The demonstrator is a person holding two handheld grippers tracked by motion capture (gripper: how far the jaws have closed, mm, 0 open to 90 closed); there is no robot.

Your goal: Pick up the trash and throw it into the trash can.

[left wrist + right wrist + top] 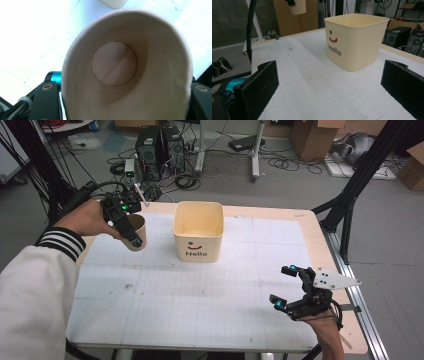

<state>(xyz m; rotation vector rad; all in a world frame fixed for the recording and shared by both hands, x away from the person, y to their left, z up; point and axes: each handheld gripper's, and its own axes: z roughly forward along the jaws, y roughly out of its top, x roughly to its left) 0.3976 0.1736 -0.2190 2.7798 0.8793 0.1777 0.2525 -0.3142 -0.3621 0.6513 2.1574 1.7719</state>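
We see a lab or workshop: computer towers (160, 147) and tangled cables (210, 165) on a grey floor, cardboard boxes (315, 137), black frame struts (357, 185), and a gridded table (200, 290).

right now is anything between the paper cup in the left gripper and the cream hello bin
Nothing visible. The tan paper cup, clamped in the left gripper, hangs left of the cream plastic square bin, with bare white gridded mat between them.

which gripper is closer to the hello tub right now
Left. The left gripper, shut on a paper cup, is just beside the tub. The right gripper is open near the table's front right corner.
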